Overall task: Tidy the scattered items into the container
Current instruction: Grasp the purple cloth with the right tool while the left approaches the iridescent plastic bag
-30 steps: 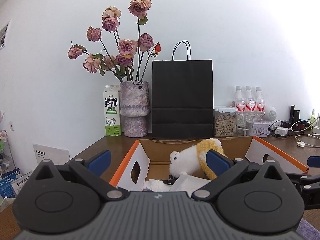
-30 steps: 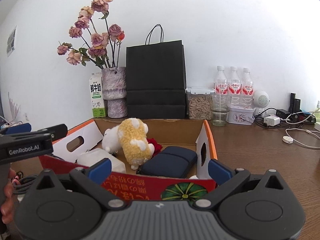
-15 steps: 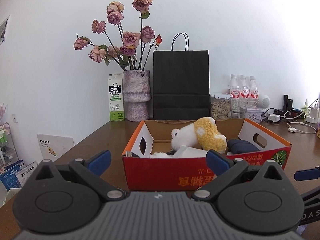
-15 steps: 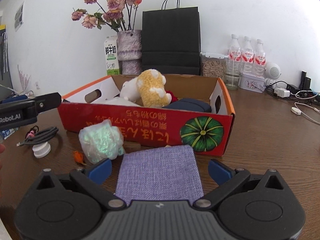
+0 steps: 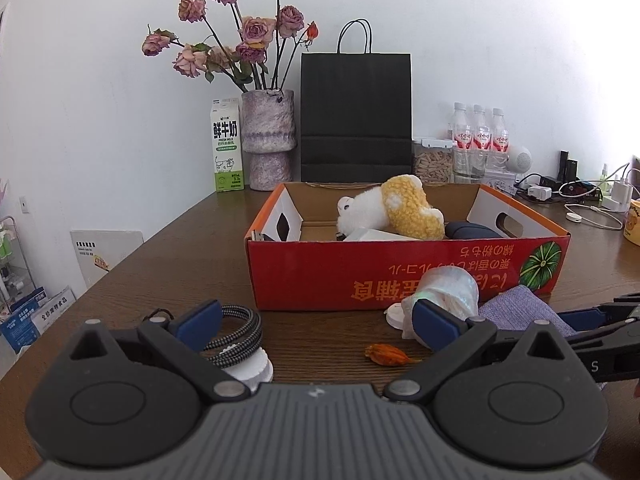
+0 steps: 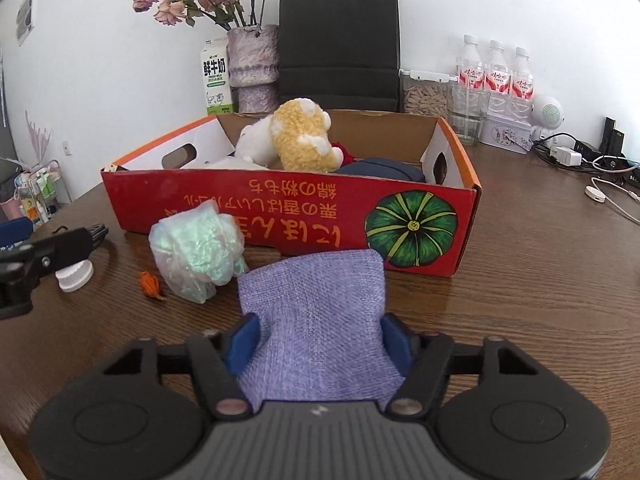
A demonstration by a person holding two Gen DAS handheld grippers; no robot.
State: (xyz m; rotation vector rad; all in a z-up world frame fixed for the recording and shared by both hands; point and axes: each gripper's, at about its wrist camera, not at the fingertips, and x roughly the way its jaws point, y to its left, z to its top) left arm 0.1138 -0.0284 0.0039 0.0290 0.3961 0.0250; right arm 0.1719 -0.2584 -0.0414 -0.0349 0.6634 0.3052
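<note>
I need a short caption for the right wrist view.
Right hand-held gripper closing on purple fabric pouch before red box.

Milk carton (image 5: 227, 145): "鲜牛奶", "FRESH MILK". Red box (image 6: 280, 210): upside-down Japanese print, unreadable.

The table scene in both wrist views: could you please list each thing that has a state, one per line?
Red box: open-topped, partly filled.
Plush toy: lying in the box.
Purple fabric pouch: on the table, between the right gripper fingers, which are closing.
Left gripper: open, empty.
Braided cable: coiled, on the table.
Crinkled plastic bag: on the table, outside the box.
Black paper bag: upright.
</note>
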